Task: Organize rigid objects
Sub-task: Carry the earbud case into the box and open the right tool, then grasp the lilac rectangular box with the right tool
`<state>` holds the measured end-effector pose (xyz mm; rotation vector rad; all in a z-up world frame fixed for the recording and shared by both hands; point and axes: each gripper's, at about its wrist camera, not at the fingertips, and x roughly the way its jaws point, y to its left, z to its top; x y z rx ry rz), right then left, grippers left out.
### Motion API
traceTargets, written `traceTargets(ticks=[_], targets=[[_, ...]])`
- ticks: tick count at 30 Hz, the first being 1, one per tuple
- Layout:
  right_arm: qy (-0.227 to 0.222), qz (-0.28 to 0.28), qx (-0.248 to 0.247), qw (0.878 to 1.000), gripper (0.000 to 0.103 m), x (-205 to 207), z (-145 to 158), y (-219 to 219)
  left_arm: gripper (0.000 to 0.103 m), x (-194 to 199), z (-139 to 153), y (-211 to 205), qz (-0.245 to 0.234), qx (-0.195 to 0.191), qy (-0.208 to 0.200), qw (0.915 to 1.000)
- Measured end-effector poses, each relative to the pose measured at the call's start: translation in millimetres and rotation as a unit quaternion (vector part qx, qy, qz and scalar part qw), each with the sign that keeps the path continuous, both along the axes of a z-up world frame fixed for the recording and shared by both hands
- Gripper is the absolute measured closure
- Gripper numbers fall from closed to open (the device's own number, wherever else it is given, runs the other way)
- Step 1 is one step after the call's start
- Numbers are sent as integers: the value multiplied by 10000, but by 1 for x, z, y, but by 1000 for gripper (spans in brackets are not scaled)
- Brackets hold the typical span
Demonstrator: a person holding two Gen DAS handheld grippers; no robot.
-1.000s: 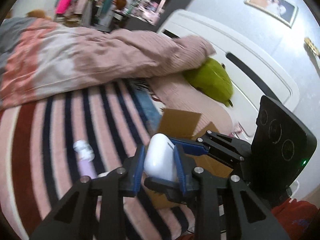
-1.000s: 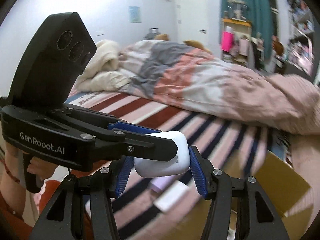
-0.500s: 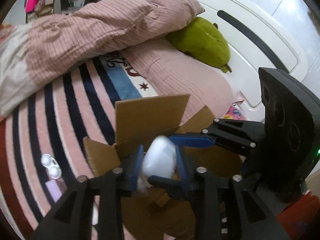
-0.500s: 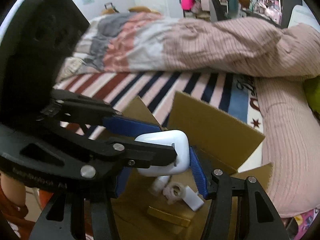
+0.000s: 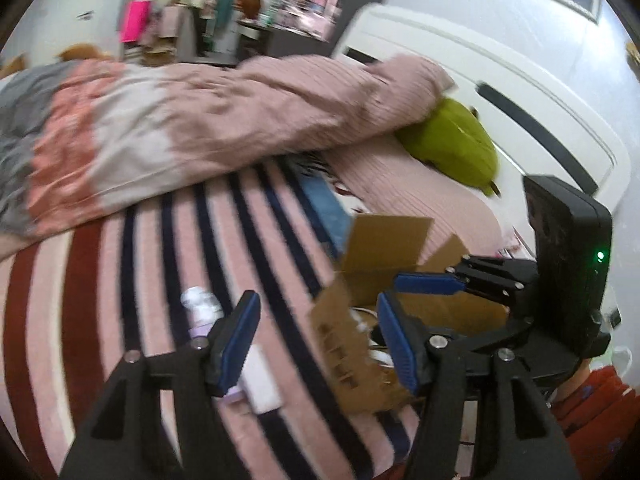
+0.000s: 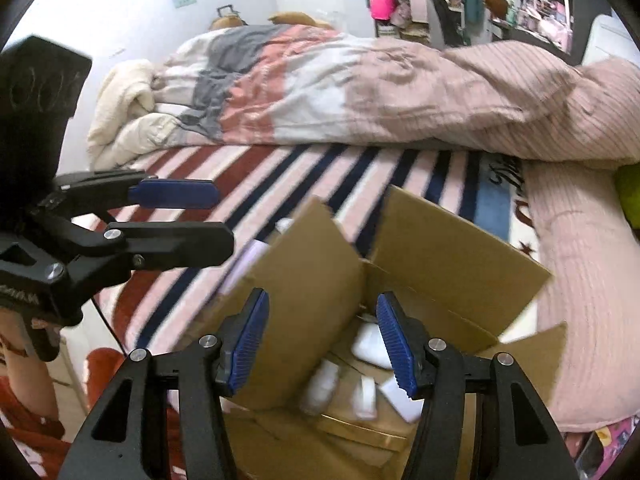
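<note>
An open cardboard box [image 6: 460,256] sits on the striped bed; it also shows in the left wrist view [image 5: 384,248]. Inside lie a white earbud case [image 6: 370,346] and several small white items [image 6: 324,388]. My right gripper [image 6: 322,344] is open and empty above the box. My left gripper [image 5: 316,344] is open and empty over the bed beside the box's left flap. A small white and lilac bottle [image 5: 200,308] and a white flat piece [image 5: 262,380] lie on the bed left of the box.
A pink, white and grey duvet [image 5: 180,120] is bunched across the far side of the bed. A green plush [image 5: 452,148] lies by the white headboard [image 5: 520,92]. A pink pillow [image 6: 580,280] borders the box on the right.
Both grippers were shut on the white earbud case over the box. Both have opened, and the case now lies inside the box. The left gripper has swung back toward the bed.
</note>
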<state>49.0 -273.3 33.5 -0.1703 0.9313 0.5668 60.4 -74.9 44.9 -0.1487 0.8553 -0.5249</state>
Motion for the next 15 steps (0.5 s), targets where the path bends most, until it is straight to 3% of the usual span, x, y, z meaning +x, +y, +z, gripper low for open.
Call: traceTargets(ticks=[8,15], targets=[[-124,868,262,9958,50,-22,0,88,43,-39,-24,103,1184,98,3,9929],[103,1285,136,9916,50,-28,-32,161,43,-61,-60,155,1663,13,174,9859]])
